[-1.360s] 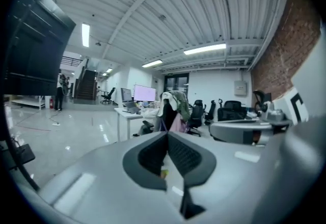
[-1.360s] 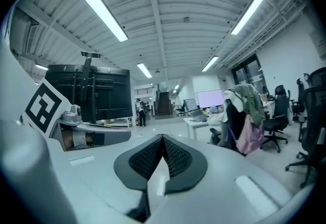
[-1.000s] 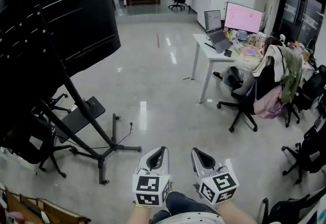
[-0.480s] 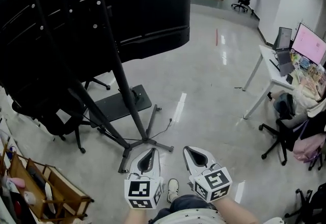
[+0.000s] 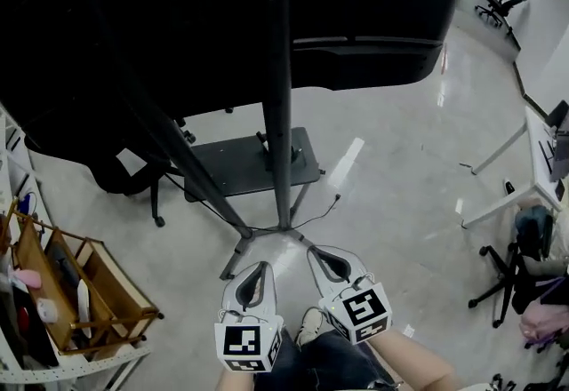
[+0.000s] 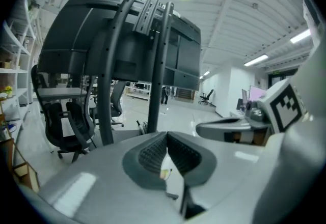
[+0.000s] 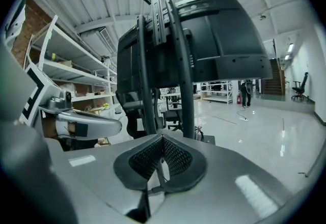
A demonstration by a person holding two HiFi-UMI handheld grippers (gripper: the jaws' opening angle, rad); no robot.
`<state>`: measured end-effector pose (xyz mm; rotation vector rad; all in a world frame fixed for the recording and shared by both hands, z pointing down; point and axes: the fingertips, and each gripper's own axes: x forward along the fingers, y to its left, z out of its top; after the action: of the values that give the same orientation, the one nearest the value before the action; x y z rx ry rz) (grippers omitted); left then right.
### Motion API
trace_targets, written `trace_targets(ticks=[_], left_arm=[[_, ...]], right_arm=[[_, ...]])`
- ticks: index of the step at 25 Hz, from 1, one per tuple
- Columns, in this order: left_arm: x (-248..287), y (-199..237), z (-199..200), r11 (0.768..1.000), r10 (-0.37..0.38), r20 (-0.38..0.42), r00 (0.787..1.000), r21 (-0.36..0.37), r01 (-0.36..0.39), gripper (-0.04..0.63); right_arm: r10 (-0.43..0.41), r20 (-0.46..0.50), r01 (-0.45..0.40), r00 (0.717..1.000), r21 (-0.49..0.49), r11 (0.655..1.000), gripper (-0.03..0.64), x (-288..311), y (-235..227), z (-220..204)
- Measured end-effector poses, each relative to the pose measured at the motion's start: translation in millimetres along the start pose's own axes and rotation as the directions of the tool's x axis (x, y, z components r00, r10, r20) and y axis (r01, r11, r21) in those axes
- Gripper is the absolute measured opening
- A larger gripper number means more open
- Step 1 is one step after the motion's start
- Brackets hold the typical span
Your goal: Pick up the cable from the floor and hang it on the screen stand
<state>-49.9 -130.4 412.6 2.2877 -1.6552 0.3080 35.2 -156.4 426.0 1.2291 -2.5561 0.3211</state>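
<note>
A large black screen on a black screen stand fills the upper head view, and its legs spread on the floor just ahead of me. A thin black cable lies on the floor by the stand's feet, with its plug end to the right. My left gripper and right gripper are held side by side low in the head view, above the floor and short of the cable. Both are shut with nothing between the pads. In the gripper views, the left gripper and right gripper point at the stand's poles.
A flat black base plate sits behind the stand's pole. A black office chair stands under the screen at the left. At the far left are a wooden rack and shelves. A white desk and another chair are at the right.
The view has swung left and closer to the screen stand, which now fills the top of the picture. Both grippers stay shut and side by side, now nearer the stand's feet.
</note>
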Motion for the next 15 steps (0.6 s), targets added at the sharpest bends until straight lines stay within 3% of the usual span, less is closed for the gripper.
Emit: trace_targets(ticks=[7,13,15], left_arm=[[63,110,-92,0.994,0.091,-0.059,0.994,-0.053,-0.094,0.007],[127,160,-200,0.997,0.072,-0.135,0.988,-0.013,-0.074,0.008],[144,170,-235,0.997,0.074,-0.160,0.984,-0.021,-0.078,0.008]], right_arm=[[0.032,-0.043,-0.034,0.999,-0.037,0.999,0.000,140,17,-75],[-0.015,-0.134,0.019,0.991,0.029,0.999,0.000,223,16,-187],[-0.022,-0.152,0.024,0.988,0.011,1.000,0.000,247,13,-223]])
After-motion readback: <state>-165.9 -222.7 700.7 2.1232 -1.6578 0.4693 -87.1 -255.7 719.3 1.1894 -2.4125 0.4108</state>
